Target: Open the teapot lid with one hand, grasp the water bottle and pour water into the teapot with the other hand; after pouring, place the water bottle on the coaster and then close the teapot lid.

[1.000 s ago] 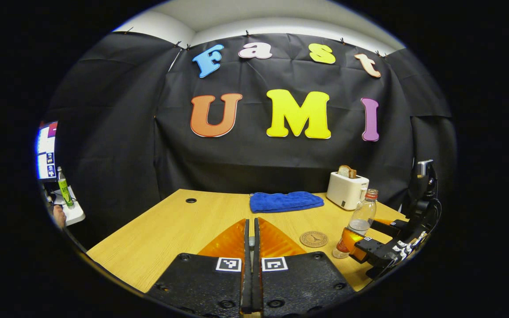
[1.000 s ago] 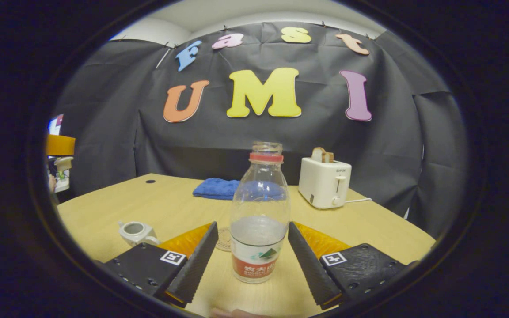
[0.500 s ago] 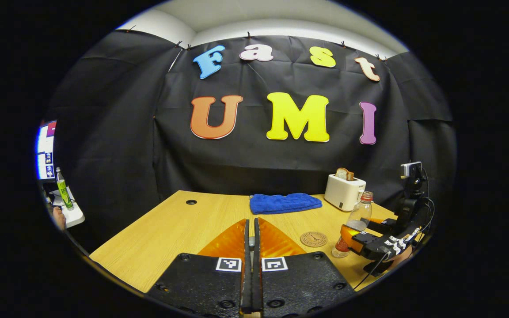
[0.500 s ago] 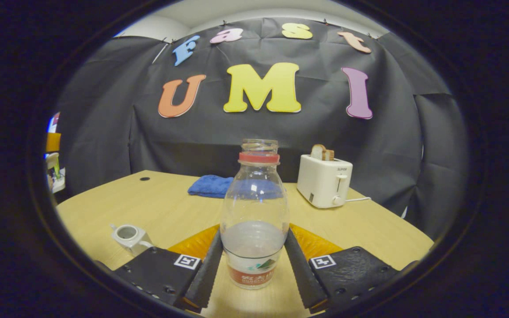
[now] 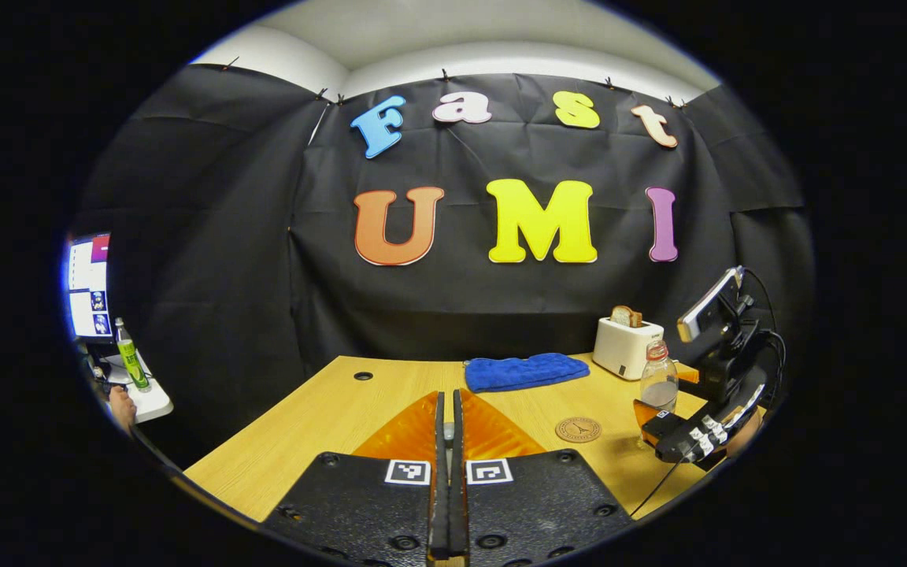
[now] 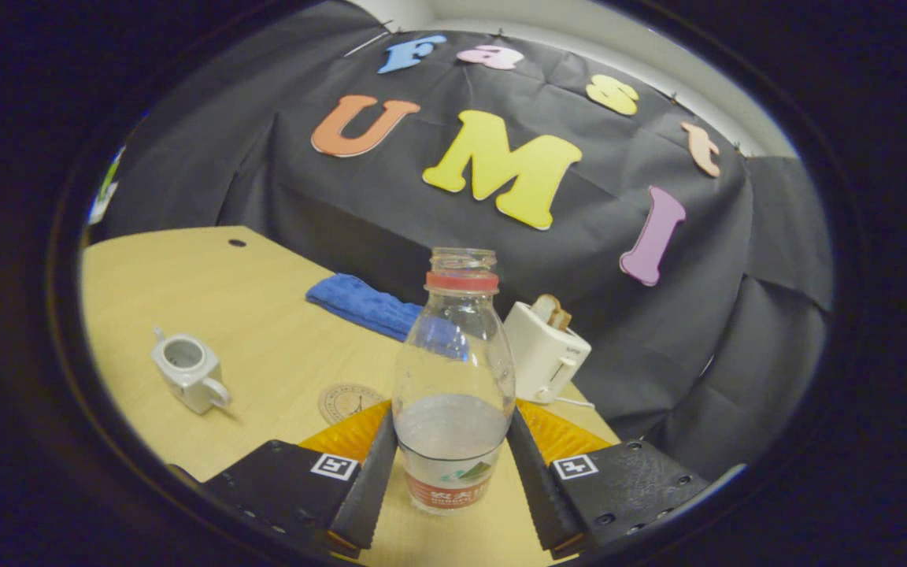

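Since a second ago my right gripper [image 6: 447, 472] has clamped both fingers on the water bottle [image 6: 453, 394] and tipped it leftward, so pouring comes next. At left of the right gripper view sits the teapot [image 6: 186, 370], lid off; the coaster [image 6: 349, 402] lies lower centre. My left gripper [image 5: 447, 488] is pressed closed, possibly pinching the lid
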